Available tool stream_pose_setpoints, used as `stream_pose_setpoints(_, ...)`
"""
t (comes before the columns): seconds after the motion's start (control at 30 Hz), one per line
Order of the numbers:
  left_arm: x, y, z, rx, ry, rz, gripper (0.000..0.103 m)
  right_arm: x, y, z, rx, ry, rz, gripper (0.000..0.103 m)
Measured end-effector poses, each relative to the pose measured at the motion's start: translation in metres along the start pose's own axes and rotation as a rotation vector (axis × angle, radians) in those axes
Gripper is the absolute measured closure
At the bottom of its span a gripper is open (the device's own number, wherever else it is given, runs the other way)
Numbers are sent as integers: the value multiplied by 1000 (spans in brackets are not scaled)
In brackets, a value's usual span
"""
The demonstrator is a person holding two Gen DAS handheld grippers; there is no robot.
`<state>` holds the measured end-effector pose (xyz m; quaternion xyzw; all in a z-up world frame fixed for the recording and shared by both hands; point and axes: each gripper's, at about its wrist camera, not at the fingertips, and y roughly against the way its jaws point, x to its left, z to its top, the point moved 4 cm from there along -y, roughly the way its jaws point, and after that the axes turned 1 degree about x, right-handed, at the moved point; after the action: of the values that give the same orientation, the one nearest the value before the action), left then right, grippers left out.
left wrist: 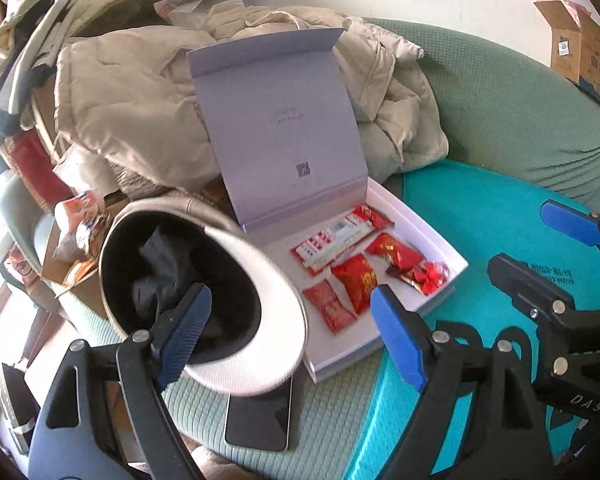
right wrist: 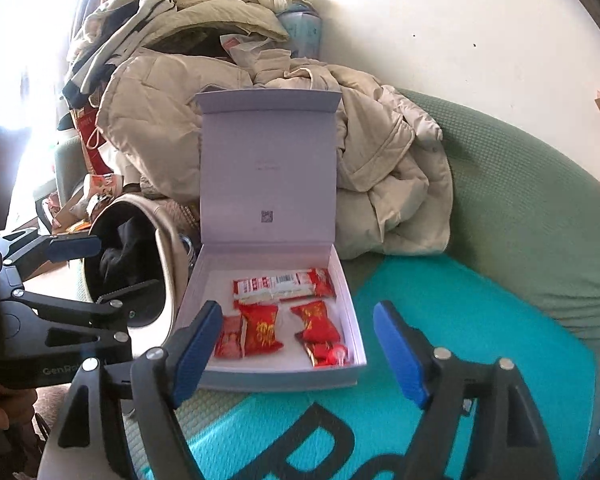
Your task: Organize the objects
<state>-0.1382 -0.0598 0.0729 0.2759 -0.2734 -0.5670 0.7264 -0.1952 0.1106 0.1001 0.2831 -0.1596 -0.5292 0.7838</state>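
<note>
Both grippers, left (left wrist: 290,336) & right (right wrist: 298,354), are released; the cap (left wrist: 204,300) could knock the box (right wrist: 352,336) & spill snacks (right wrist: 284,316).

beige padded coat (right wrist: 380,184) heaped on green sofa (right wrist: 520,208), behind open box. more clothing (right wrist: 172,12) piled higher at back left, against white wall (right wrist: 440,20). teal mat (right wrist: 480,320) with dark lettering over seat cushion. cardboard carton (left wrist: 580,52) by wall, far right. red paper bag (right wrist: 90,140) left of coat. packaging clutter (left wrist: 80,232) low left.
</note>
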Motion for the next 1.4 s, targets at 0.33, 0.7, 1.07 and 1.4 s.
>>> stream_pose_setpoints(0.33, -15, 34, -42, 22, 29, -11, 21, 0, 37, -41, 28, -10, 21, 24)
stream_pose_setpoints(0.7, -22, 52, -84, 70, 73, -1, 21, 3, 59, -84, 67, -4, 56, 24)
stream_pose_setpoints(1.07, -17, 58, -107, 97, 99, 11, 21, 18, 66, -105, 90, 9, 80, 24)
stream_pose_setpoints(1.4, -13, 57, -111, 108, 112, -3, 21, 23, 68, -109, 98, 21, 71, 24)
